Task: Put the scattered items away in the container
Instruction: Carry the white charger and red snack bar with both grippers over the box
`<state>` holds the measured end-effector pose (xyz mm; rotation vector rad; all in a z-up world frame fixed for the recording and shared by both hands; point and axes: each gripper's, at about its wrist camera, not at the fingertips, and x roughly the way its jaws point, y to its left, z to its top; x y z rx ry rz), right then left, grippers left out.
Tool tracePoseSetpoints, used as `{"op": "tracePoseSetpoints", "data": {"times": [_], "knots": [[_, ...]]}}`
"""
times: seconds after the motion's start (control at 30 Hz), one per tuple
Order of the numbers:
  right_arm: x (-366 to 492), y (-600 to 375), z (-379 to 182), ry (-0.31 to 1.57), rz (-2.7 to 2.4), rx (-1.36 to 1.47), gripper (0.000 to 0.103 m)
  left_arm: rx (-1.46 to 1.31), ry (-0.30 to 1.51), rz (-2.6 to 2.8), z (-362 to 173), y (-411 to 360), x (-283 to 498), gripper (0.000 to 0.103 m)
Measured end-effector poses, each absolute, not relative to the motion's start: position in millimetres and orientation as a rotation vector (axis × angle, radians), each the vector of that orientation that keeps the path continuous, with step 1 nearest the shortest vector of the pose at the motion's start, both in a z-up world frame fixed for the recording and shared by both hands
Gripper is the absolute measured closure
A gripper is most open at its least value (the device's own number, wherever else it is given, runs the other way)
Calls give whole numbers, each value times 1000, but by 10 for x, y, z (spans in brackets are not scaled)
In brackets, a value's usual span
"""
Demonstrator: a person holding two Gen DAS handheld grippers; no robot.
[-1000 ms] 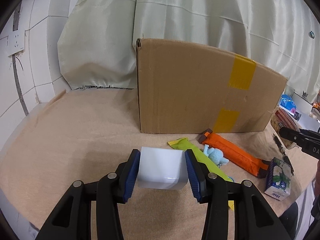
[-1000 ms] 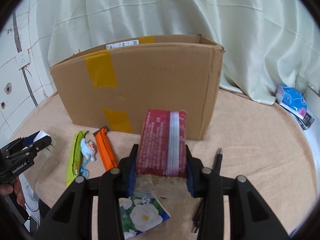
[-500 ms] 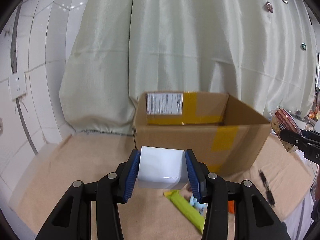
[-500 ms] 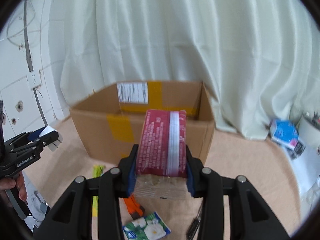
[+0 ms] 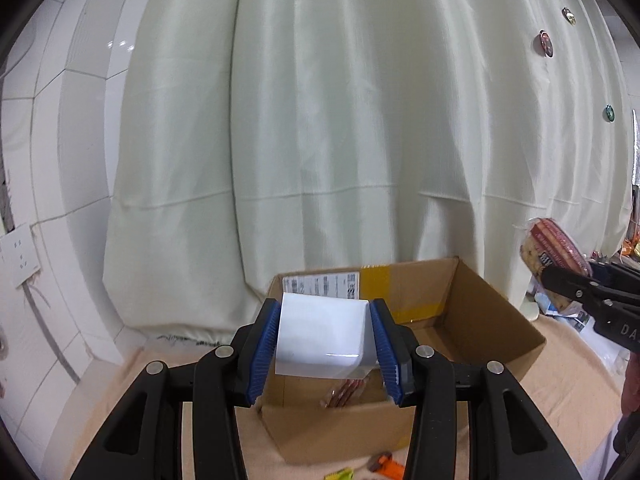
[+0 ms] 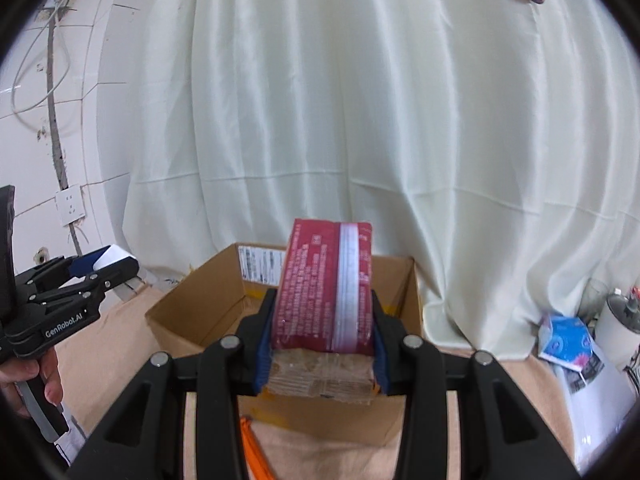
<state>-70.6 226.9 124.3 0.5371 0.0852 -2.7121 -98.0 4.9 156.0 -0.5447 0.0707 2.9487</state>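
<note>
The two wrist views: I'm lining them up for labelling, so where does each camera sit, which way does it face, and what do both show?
Left wrist: behind the left tongs, facing forward over the open cardboard box toward the curtain; they clamp a white box.
Right wrist: behind the right tongs, same heading; they clamp a red snack pack; a hand shows at left.
Shared: box, curtain, and each view catches the other tongs at its edge.
</note>
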Motion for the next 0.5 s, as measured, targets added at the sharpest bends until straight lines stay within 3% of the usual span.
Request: {"op": "tracePoseSetpoints", "data": {"times": [0.5], "knots": [[-1692, 2085, 839, 108, -2674, 703, 58, -700, 76, 2867, 1177, 341, -1978, 56]]}}
